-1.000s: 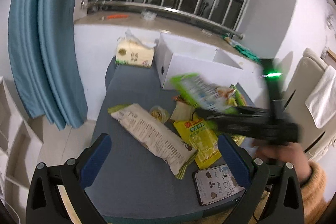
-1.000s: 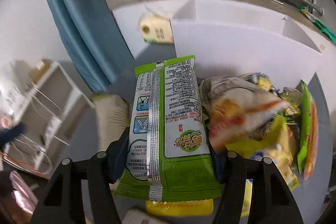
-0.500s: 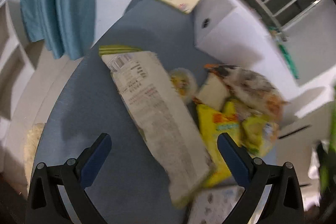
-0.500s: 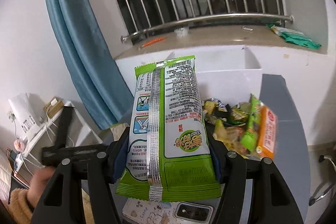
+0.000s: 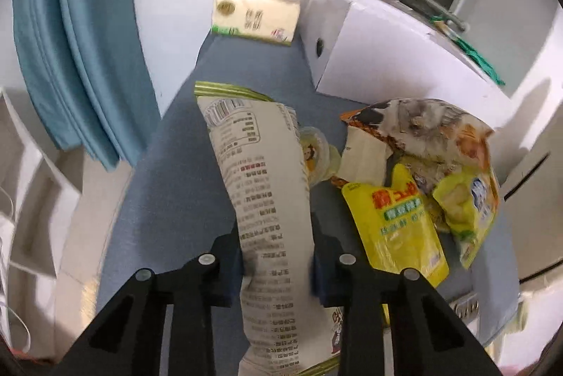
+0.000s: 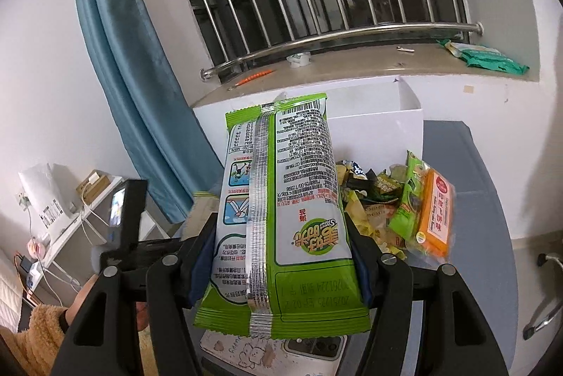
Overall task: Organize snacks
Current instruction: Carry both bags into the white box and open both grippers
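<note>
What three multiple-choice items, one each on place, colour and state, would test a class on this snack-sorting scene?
1. Where does the tissue pack sit?
A. beside the white box, at the table's far end
B. inside the box
C. on the window sill

2. What colour is the packet in the right gripper?
A. orange
B. green
C. blue

3. How is the left gripper?
A. open over bare table
B. shut on the long white packet
C. shut on the yellow pouch

Answers: 1 A, it stands on the blue top next to the box. 2 B, its edges are bright green. 3 B, its jaws, just closed, pinch that packet's sides.
</note>
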The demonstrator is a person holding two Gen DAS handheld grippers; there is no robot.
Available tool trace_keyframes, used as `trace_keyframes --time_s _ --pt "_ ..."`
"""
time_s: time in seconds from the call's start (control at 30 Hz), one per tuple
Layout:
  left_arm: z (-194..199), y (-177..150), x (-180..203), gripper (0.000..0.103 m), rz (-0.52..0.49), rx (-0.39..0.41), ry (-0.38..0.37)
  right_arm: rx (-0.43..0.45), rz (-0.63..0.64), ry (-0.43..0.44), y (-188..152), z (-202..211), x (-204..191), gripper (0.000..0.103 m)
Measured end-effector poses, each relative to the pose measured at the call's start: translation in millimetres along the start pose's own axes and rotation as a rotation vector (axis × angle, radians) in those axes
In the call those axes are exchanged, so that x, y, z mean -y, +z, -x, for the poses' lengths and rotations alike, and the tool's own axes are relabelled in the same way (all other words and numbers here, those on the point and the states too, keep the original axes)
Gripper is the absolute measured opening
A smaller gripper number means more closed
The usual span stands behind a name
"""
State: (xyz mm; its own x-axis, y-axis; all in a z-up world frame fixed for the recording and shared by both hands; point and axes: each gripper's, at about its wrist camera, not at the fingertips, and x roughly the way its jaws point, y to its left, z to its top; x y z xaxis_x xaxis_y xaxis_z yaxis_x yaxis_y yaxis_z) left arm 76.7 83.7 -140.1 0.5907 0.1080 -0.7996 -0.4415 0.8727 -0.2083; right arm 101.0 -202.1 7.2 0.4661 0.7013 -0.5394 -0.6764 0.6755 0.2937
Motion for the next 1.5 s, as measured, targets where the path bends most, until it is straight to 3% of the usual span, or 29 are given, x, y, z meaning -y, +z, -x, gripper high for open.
trace_keyframes --time_s 0.2,0.33,0.47,0.6,0.8,0.93,1.03,1.07,1.1,1.13,1.17,1.2,1.27,1.37,1.5 --pt "60.9 15.4 6.5 0.034 -0.041 0.132 -0.105 0.012 -0.035 -0.005 5.4 -3.8 9.0 0.068" --pt "91.3 52.4 29.1 0.034 -0.103 0.225 -0.177 0.026 -0.031 -0.032 25.7 -9.4 17.3 0.068" --pt "91.7 99.7 53.2 0.034 -0.15 0.278 -0.212 0.039 -0.037 -0.058 61.1 -23.3 33.4 0.068" --pt "71.9 157.3 75.2 0.034 -0.169 0.263 -0.27 0.036 -0.078 -0.102 103.6 -50.4 59.4 0.068" --pt "18.5 227.5 114.2 0.034 -0.24 0.221 -0.204 -0.032 -0.093 -0.128 165.4 -116.9 102.1 0.068" --pt "-31.3 261.9 128.3 0.034 -0.248 0.146 -0.104 -0.108 -0.093 -0.161 188.4 -158.8 126.5 0.068" --pt "-58.0 273.5 133.1 0.036 -0.252 0.102 -0.073 -0.129 -0.112 -0.17 192.2 -183.5 138.8 0.069" --pt "-62.2 272.2 134.8 0.038 -0.264 0.095 -0.051 -0.136 -0.107 -0.169 191.9 -191.1 141.3 0.07" --pt "-67.4 272.4 135.5 0.049 -0.274 0.089 -0.036 -0.138 -0.105 -0.163 191.7 -196.2 143.2 0.074" --pt "-73.0 273.0 137.1 0.061 -0.287 0.077 0.008 -0.144 -0.107 -0.161 192.6 -200.2 144.4 0.09" --pt "-76.2 272.1 136.5 0.094 -0.29 0.066 0.039 -0.154 -0.111 -0.174 193.7 -203.1 146.1 0.103" --pt "-73.2 269.5 134.6 0.103 -0.287 0.088 0.038 -0.149 -0.111 -0.189 194.0 -202.7 147.4 0.103" --pt "-69.1 266.6 131.9 0.103 -0.287 0.134 0.026 -0.124 -0.12 -0.192 193.3 -197.3 147.0 0.103" --pt "-67.4 261.6 130.7 0.103 -0.305 0.11 0.006 -0.093 -0.121 -0.185 192.1 -188.3 145.2 0.103" --pt "-49.7 253.3 133.3 0.103 -0.357 0.155 0.012 -0.066 -0.1 -0.172 193.4 -176.5 139.2 0.103"
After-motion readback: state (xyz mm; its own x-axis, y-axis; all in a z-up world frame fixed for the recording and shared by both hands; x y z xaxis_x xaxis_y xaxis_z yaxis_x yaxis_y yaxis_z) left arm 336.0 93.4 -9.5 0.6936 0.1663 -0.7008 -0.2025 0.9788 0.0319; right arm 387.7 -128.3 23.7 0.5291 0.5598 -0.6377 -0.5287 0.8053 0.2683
